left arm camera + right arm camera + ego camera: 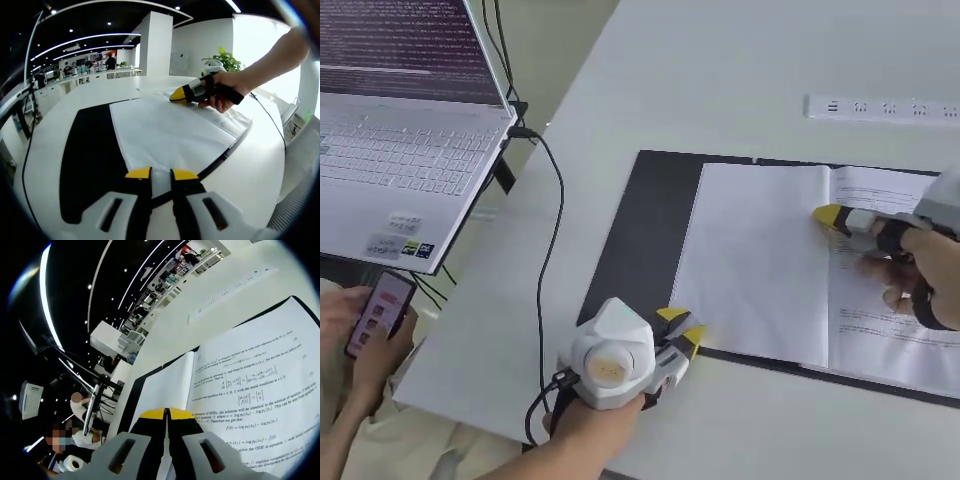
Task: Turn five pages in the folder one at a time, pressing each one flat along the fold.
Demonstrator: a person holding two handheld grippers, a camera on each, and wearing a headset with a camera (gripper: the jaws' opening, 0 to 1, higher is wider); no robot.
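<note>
folder point(638, 235): open flat, toward table's point(720, 60) near edge. right gripper point(830, 216): jaws clenched, tips on the fold. left gripper point(680, 328): jaws slightly parted, at blank page's point(750, 260) near corner.

An open-plan office: a long white table point(740, 60) has an open laptop point(400, 130) at its left edge and a power strip point(880, 108) near its far edge; ceiling light strips point(80, 42), further desk rows point(100, 75) with people and a potted plant point(227, 57) lie beyond.

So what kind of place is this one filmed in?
Most likely an open-plan office or lab: a white workbench with a laptop and power strip, more long benches and ceiling strip lights behind.
</note>
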